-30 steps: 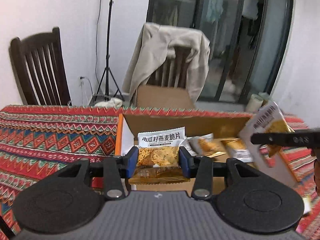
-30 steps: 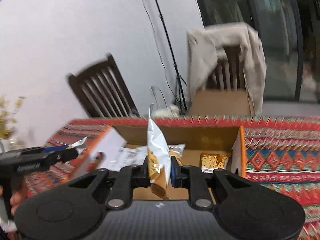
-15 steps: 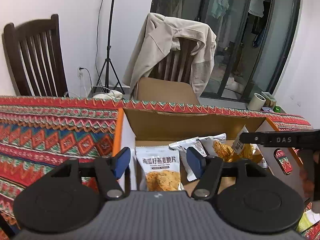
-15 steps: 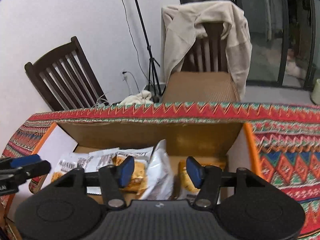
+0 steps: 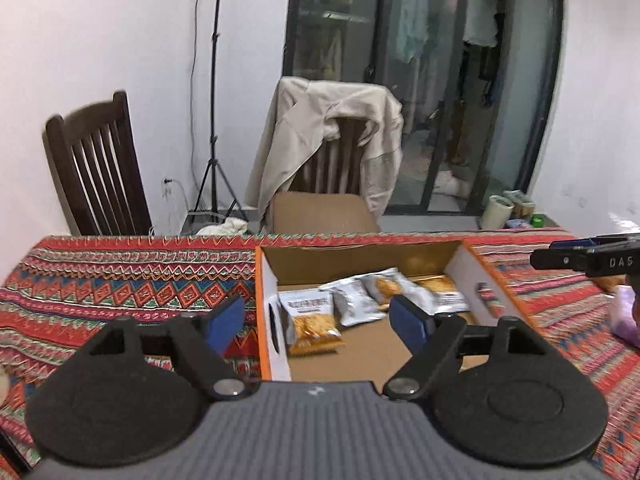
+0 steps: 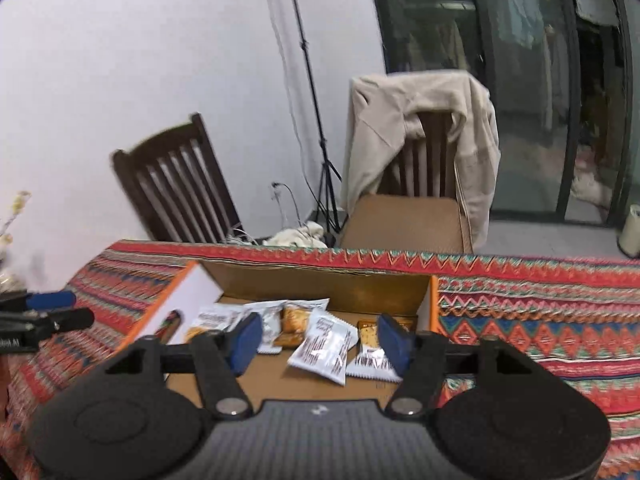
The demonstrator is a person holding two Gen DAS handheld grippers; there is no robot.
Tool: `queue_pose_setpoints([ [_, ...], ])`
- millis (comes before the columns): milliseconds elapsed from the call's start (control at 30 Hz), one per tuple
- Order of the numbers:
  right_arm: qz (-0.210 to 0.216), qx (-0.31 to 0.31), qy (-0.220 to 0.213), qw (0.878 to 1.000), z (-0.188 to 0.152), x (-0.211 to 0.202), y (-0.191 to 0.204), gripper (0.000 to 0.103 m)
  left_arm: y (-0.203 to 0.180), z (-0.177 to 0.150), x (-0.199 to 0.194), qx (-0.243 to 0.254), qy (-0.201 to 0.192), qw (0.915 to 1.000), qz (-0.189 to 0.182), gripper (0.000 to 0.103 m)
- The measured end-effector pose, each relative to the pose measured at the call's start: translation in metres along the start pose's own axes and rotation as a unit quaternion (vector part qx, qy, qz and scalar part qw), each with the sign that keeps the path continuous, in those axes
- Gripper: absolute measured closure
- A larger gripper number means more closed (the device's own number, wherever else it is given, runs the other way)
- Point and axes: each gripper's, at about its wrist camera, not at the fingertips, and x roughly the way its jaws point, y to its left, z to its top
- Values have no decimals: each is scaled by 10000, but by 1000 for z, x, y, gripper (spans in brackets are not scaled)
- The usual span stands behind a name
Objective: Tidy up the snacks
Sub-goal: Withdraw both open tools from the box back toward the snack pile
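Now both grippers, left [image 5: 316, 322] and right [image 6: 320, 340], above the box [image 5: 472, 258], jaws spread, empty.

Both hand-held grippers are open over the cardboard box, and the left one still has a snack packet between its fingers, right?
Not quite. The left hand-held gripper holds nothing: the left wrist view shows its blue pads spread wide with only air between them, and the snack packet lies flat on the floor of the cardboard box. The rest stands: the right hand-held gripper is also open over the box.
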Motion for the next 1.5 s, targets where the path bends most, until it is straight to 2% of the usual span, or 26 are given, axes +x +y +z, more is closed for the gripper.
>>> queue_pose_setpoints([
  [100, -97, -235, -87, 9996, -11, -52, 7, 30, -10, -4, -48, 20, -155, 9999, -60, 17],
  [167, -116, -325, -185, 9992, -23, -87, 12, 25, -16, -15, -80, 33, -310, 9995, -77, 15],
  [233, -110, -427, -368, 9984, -36, -123, 18, 16, -22, -36, -115, 80, -527, 9985, -94, 12],
  [333, -107, -715, -726, 9947, -66, -176, 31, 14, -27, -79, -160, 54, -827, 9965, -114, 8],
  [400, -168, -934, -946, 9910, -95, -210, 42, 9, -33, -111, -187, 47, -913, 9958, -32, 7],
  [500, -141, -1147, -1192, 9861, -143, -251, 55, 8, -42, -157, -220, 31, -1086, 9940, 117, 2],
  [667, -369, -1249, -1584, 9787, -220, -296, 76, 7, -55, -220, -254, -187, -1029, 9942, 263, 1],
  [767, -378, -1146, -1589, 9799, -262, -307, 84, 5, -66, -255, -268, -455, -907, 9947, 195, 1],
  [867, -110, -990, -1531, 9832, -308, -311, 88, 5, -74, -286, -270, -714, -630, 9955, -44, 1],
  [933, 77, -1001, -1531, 9831, -337, -310, 90, 2, -79, -304, -267, -800, -362, 9961, -54, 1],
  [1100, -5, -753, -1000, 9921, -387, -293, 90, 1, -80, -321, -260, -779, -133, 9969, 54, 1],
  [1233, -189, -834, -831, 9929, -404, -286, 93, 1, -76, -322, -254, -855, -90, 9962, 99, 1],
  [1500, -102, -664, -858, 9940, -393, -277, 85, 1, -68, -313, -231, -949, 33, 9953, 181, 1],
])
